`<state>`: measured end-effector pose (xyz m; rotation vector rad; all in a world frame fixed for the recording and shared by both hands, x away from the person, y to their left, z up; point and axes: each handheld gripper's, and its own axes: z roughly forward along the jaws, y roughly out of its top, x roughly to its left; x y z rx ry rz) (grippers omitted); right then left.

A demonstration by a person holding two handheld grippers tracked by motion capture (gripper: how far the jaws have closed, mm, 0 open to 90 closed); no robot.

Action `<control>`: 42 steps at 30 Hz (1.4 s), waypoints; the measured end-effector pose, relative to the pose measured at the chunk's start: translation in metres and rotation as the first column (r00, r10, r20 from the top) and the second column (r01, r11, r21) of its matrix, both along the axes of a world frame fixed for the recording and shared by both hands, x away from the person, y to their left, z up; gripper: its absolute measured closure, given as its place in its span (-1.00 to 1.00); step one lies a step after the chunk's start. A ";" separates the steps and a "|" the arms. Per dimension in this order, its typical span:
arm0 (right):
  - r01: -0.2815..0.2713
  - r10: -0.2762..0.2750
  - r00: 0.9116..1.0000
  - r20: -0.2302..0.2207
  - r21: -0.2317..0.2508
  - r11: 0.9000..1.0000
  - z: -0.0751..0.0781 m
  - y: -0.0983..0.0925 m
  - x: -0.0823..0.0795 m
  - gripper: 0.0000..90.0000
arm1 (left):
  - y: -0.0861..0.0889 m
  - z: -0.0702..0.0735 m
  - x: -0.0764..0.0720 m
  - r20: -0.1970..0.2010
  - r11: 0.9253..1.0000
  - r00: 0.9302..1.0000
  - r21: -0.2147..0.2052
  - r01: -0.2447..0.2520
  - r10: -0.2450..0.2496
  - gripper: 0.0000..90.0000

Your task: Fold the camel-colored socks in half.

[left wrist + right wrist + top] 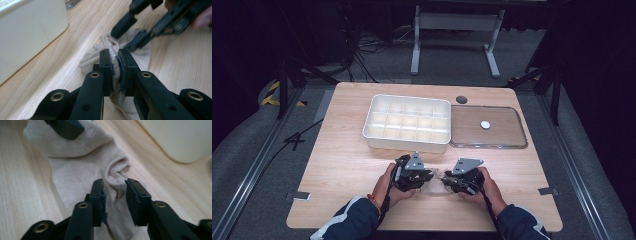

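We see the left gripper [116, 66] pinching a crumpled beige knit sock [92, 56]; the right gripper [114, 192] straddles its fold, jaws parted, pad contact unclear, and from above our hands mostly hide it.

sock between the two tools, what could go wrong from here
1. The left tool is clamped on a bunched fold of the sock, while the right tool's jaws stand apart around the fabric. If the left pulls, the sock may slide out of the right.
2. The pinch takes in several layers, so the sock may stay bunched rather than open out.
3. The box sits close behind; a lifted sock could drag on its wall.
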<state>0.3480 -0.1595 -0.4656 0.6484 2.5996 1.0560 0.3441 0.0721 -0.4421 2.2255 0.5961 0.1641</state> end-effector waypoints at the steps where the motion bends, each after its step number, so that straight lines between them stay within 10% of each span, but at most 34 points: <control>1: 0.004 -0.004 1.000 0.003 0.012 1.000 0.003 -0.002 0.000 0.46 | 0.001 0.001 0.000 0.002 1.000 1.000 -0.001 -0.004 0.004 0.83; 9: 0.030 -0.029 0.999 -0.043 0.032 0.999 0.003 -0.028 0.000 0.33 | 0.003 0.003 0.002 -0.007 1.000 1.000 -0.016 -0.010 0.010 0.85; 32: 0.008 -0.007 0.998 -0.057 0.002 1.000 -0.004 -0.022 0.002 0.33 | -0.045 -0.014 0.009 -0.034 0.994 0.993 -0.004 -0.110 0.110 0.82; 42: 0.013 -0.012 0.997 -0.075 0.012 1.000 -0.004 -0.023 0.003 0.33 | -0.035 0.010 0.005 0.036 0.991 0.993 -0.078 -0.112 0.115 0.08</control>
